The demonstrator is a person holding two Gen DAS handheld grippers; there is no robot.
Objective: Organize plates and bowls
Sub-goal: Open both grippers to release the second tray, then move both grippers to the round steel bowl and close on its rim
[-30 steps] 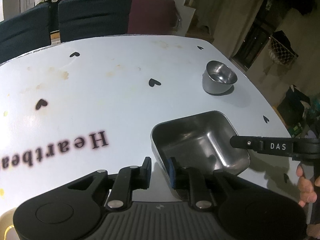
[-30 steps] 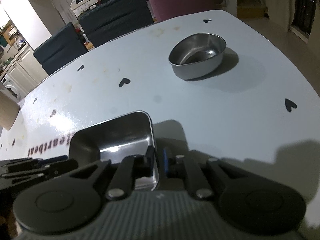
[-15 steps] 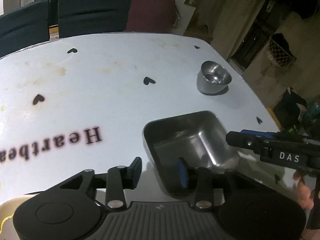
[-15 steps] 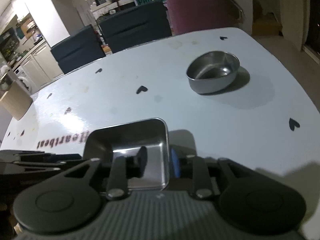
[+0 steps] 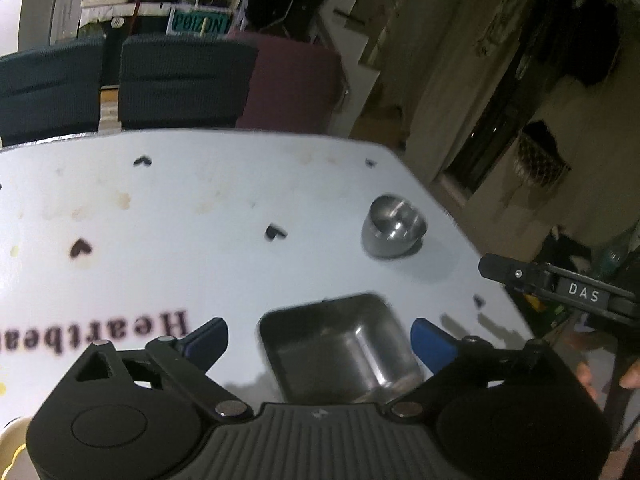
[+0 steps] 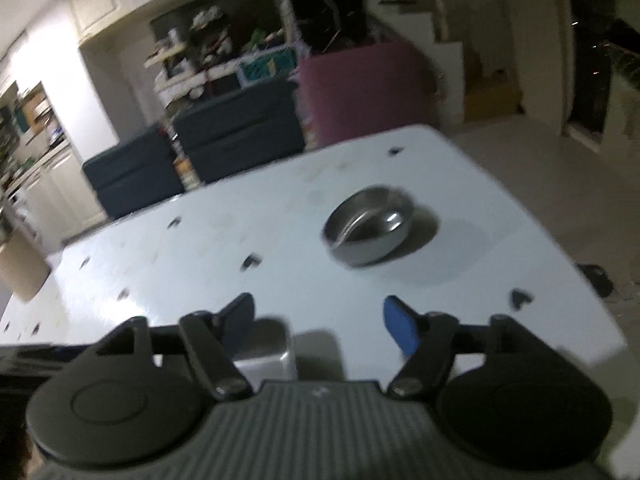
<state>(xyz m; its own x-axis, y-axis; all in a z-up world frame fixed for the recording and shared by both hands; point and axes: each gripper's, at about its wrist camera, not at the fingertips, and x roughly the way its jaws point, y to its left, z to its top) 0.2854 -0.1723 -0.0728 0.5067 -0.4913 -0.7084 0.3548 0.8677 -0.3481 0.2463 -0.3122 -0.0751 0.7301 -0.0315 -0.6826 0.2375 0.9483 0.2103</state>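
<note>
A square steel dish [image 5: 340, 350] rests on the white table [image 5: 200, 208], below and between the wide-spread fingers of my left gripper [image 5: 320, 336]. That gripper's jaws are opening and do not touch the dish. Only a corner of the same dish [image 6: 268, 350] shows in the right wrist view, beside the left finger of my right gripper [image 6: 320, 322]. Its jaws are opening too, with nothing pressed between them. Farther back on the right stands a round steel bowl [image 5: 394, 232] [image 6: 370, 230]. The right gripper's black finger [image 5: 520, 276] reaches in from the right edge.
Dark blue chairs [image 5: 176, 80] and a maroon chair [image 5: 296, 80] line the table's far edge. The table's right edge [image 6: 560, 240] drops to the floor. A tan container [image 6: 20, 270] stands at the far left. A person's fingers [image 5: 632, 376] show low at the right.
Both grippers let go of the square dish's rim, their jaws spreading wide, and both rose away from it. The dish stays on the table.
</note>
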